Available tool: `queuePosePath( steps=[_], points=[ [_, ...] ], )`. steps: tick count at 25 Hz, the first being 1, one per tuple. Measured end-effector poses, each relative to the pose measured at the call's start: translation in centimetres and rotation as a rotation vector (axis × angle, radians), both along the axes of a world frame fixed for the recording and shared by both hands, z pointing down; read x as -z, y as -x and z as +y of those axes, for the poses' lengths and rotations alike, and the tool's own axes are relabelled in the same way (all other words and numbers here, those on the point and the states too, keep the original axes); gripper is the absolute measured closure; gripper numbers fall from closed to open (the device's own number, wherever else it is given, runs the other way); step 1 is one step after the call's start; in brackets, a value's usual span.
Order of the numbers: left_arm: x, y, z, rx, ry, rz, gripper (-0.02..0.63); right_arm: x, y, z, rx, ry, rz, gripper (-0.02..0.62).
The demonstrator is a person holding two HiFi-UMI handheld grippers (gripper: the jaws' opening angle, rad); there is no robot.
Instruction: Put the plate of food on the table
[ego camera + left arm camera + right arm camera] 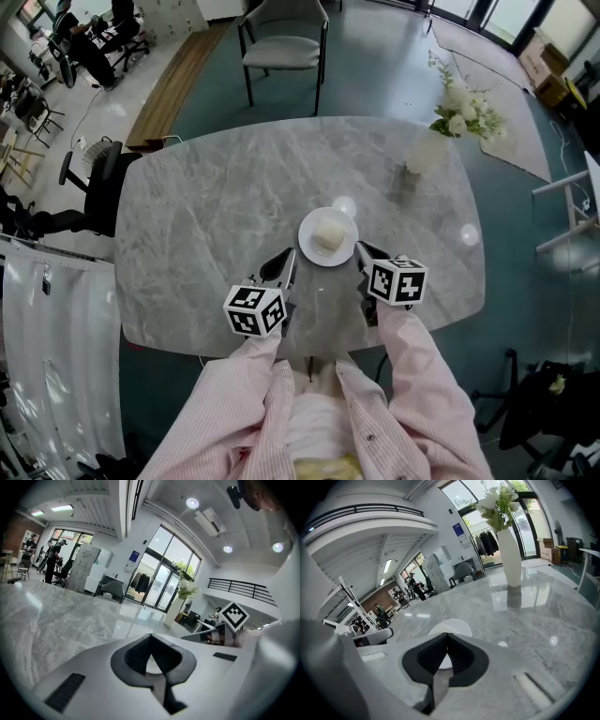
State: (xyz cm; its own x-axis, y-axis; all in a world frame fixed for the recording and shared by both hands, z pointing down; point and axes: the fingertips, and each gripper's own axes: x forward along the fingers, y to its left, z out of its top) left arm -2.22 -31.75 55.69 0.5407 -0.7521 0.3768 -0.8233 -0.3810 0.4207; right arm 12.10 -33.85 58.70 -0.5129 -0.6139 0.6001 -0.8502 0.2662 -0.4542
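Observation:
A white plate (327, 236) with a pale block of food (327, 237) rests on the grey marble table (206, 216), near its front edge. My left gripper (286, 261) lies just left of the plate and clear of it, its jaws together with nothing between them. My right gripper (359, 249) sits at the plate's right rim, also shut and empty. In the right gripper view the plate (451, 627) shows just beyond the closed jaws (447, 635). The left gripper view shows closed jaws (150, 637) and bare marble ahead.
A white vase (427, 150) of flowers (464, 108) stands at the table's far right, and is also in the right gripper view (511, 557). A chair (281, 47) stands behind the table. The person's pink sleeves (412, 375) reach over the front edge.

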Motion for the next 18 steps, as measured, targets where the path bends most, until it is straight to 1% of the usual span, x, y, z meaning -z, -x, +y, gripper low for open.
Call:
queuePosePath(
  steps=[8, 12, 18],
  points=[
    [3.8, 0.7, 0.6, -0.014, -0.089, -0.013, 0.609, 5.0, 0.7, 0.3, 0.062, -0.132, -0.082, 0.589],
    [5.6, 1.5, 0.7, 0.005, -0.137, -0.010, 0.609, 7.1, 0.8, 0.9, 0.103, -0.210, -0.099, 0.589],
    [8.1, 2.8, 0.9, 0.037, -0.217, -0.023, 0.609, 9.6, 0.4, 1.3, 0.106, -0.300, -0.154, 0.589]
  ],
)
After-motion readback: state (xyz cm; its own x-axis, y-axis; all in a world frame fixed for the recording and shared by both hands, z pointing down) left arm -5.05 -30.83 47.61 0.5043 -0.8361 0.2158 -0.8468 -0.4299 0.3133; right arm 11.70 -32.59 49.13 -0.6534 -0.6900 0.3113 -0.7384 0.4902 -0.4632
